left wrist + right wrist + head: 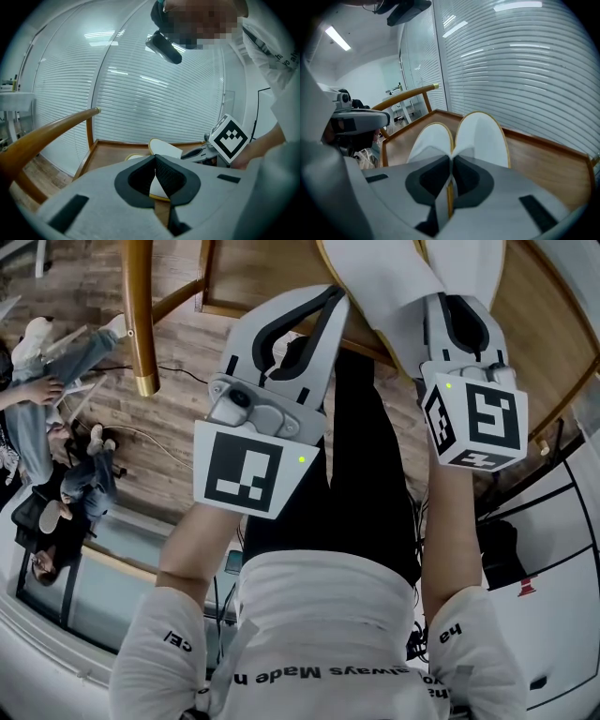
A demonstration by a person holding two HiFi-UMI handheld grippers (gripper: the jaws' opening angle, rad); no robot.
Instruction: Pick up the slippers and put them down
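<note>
right tongs (450,161) are clenched on the slippers (480,136), pinching both rims together, likely so the pair lifts as one off the seat (543,164); left tongs (155,161) closed, empty, just beside.

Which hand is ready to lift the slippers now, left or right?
Right. The right gripper is shut on the edges of both slippers, pinching them together, so it probably only needs to lift. The left gripper has its jaws together with no slipper clearly pinched.
</note>
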